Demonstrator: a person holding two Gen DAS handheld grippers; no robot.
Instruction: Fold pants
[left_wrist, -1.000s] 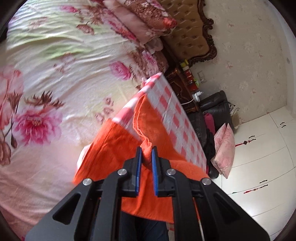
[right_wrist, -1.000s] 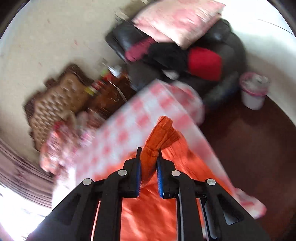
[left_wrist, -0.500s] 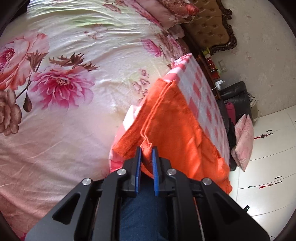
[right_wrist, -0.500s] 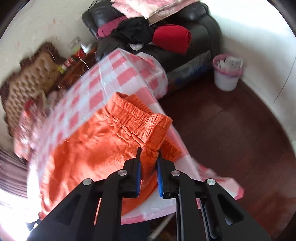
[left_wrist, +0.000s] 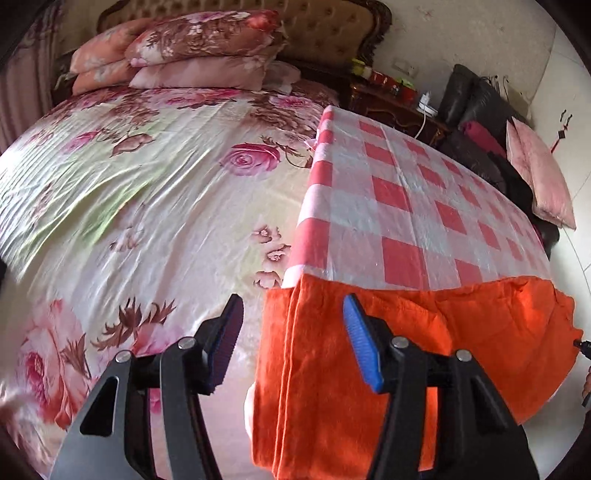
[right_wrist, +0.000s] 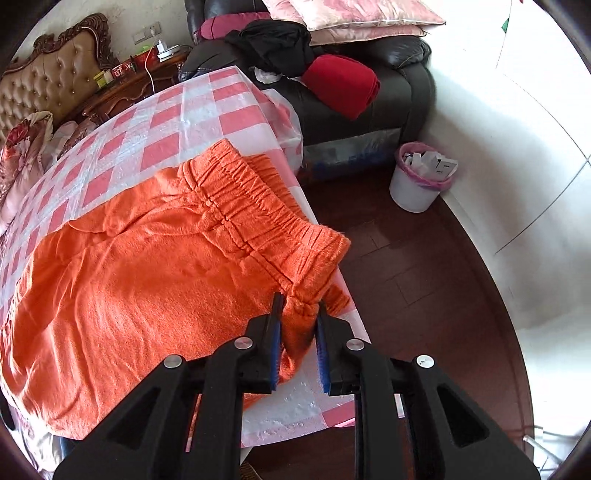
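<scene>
Orange pants (right_wrist: 147, 266) lie spread on a table with a red-and-white checked cloth (right_wrist: 177, 122), the elastic waistband (right_wrist: 258, 206) at the table's right edge. In the left wrist view the pants' leg end (left_wrist: 369, 369) hangs over the near table corner. My left gripper (left_wrist: 291, 339) is open, its jaws standing wide on either side of that hanging edge, holding nothing. My right gripper (right_wrist: 298, 332) is shut on the waistband corner, the fabric bunched between the blue pads.
A bed with a floral sheet (left_wrist: 129, 203) lies left of the table, pillows (left_wrist: 199, 48) at its head. A black sofa (right_wrist: 351, 74) with clothes and a white bin (right_wrist: 421, 181) stand on the dark wood floor to the right.
My left gripper has opened and let go of the pants' leg end. The pants have come down flat onto the checked table. My right gripper still holds the waistband.
</scene>
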